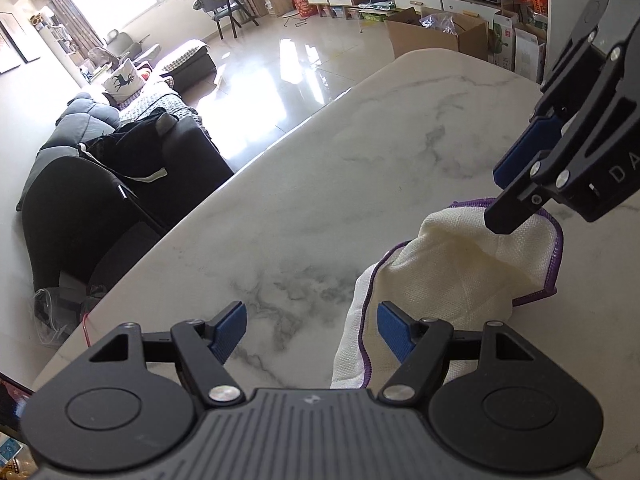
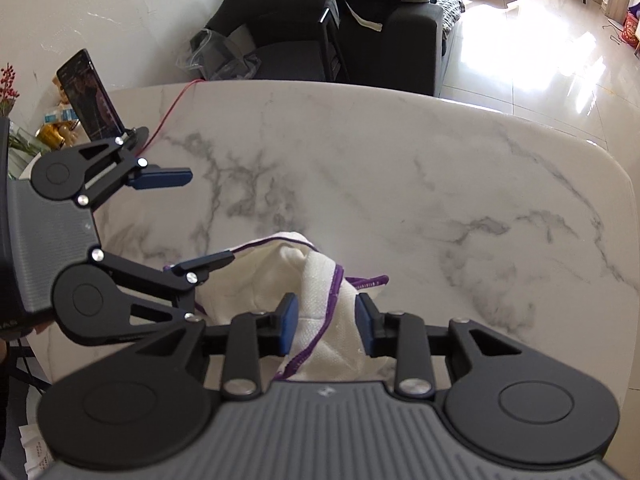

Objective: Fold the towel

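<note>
1. Lying crumpled on the marble table [image 1: 304, 184], the towel [image 1: 452, 276] was a white, purple-edged heap with no flat layer or crease showing, so I judged the folding barely begun.
2. In the left wrist view the heap sat at about four o'clock, its near edge running down past the left gripper [image 1: 312, 330].
3. That gripper's jaws stood wide, the blue pad [image 1: 394, 330] at three o'clock just beside the towel's purple hem, while the other pad hung over bare marble; nothing was pinched between them.
4. In the right wrist view the right gripper [image 2: 326, 322] had its jaws narrow but parted, with a ridge of towel [image 2: 316, 292] rising between them. The pads did not seem to press the cloth, though the near part was hidden by the gripper body.
5. Seen from the left camera, the right gripper [image 1: 504, 200] hung over the heap's far corner at two o'clock.
6. A phone [image 2: 90, 94] stood propped at ten o'clock in the right view, well apart from the cloth.
7. Still to do, by my reckoning: find corners, spread the towel flat, then make the folds.
</note>
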`<state>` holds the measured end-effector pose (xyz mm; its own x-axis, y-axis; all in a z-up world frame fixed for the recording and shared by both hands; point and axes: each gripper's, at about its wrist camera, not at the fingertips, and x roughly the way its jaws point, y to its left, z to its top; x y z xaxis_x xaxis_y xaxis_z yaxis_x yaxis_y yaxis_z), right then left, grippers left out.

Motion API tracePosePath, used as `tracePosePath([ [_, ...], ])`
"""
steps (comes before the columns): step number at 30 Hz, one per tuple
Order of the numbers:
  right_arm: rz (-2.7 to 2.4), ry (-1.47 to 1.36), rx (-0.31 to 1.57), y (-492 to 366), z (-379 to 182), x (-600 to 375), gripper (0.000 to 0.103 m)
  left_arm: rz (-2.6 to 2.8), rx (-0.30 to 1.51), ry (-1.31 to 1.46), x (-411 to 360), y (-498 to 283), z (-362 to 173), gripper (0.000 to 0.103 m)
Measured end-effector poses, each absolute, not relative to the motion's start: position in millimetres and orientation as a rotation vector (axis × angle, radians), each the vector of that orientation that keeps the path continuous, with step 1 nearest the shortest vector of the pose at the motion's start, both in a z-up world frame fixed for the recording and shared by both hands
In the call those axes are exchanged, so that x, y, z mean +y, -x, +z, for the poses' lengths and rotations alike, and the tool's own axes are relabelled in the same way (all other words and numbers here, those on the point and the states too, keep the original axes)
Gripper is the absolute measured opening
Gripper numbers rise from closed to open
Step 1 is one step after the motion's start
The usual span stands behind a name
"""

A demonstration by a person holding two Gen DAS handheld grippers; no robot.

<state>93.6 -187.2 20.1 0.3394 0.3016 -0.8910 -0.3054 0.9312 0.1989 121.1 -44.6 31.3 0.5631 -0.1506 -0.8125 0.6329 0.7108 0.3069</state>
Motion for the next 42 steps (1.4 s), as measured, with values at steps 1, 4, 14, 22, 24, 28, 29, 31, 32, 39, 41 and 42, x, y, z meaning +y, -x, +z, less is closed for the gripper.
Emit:
tracePosePath([
  [1, 0.396, 0.007, 1.167, -96, 18, -186, 0.034, -0.509, 0.868, -0.627, -44, -126, 29, 0.072],
  [4, 0.402, 0.013, 1.181, -101, 13, -184, 0.034, -0.53, 0.899, -0.614, -44, -138, 24, 0.07],
  [14, 0.416, 0.025, 1.195, -106, 6, -181, 0.033, -0.57, 0.973, -0.594, -41, -150, 11, 0.032],
  [22, 0.431, 0.044, 1.159, -98, 10, -178, 0.012, -0.563, 0.981, -0.547, -31, -145, 15, 0.007],
  [24, 0.435, 0.046, 1.144, -93, 14, -178, 0.012, -0.557, 0.976, -0.526, -28, -140, 18, 0.005],
  [28, 0.437, 0.06, 1.114, -82, 24, -177, 0.011, -0.558, 0.965, -0.491, -20, -133, 26, 0.004],
  [29, 0.438, 0.063, 1.108, -79, 26, -177, 0.011, -0.558, 0.959, -0.492, -18, -131, 27, 0.004],
  [31, 0.442, 0.073, 1.088, -70, 33, -177, 0.011, -0.552, 0.945, -0.498, -16, -125, 30, 0.004],
  [32, 0.445, 0.077, 1.08, -66, 35, -176, 0.011, -0.551, 0.941, -0.494, -14, -122, 32, 0.004],
  [39, 0.449, 0.085, 1.077, -51, 42, -173, 0.016, -0.569, 0.893, -0.499, -6, -100, 45, 0.005],
  [41, 0.434, 0.065, 1.084, -55, 42, -174, 0.019, -0.574, 0.886, -0.527, -10, -99, 44, 0.01],
  [42, 0.422, 0.057, 1.084, -59, 42, -174, 0.021, -0.582, 0.881, -0.544, -13, -99, 43, 0.015],
])
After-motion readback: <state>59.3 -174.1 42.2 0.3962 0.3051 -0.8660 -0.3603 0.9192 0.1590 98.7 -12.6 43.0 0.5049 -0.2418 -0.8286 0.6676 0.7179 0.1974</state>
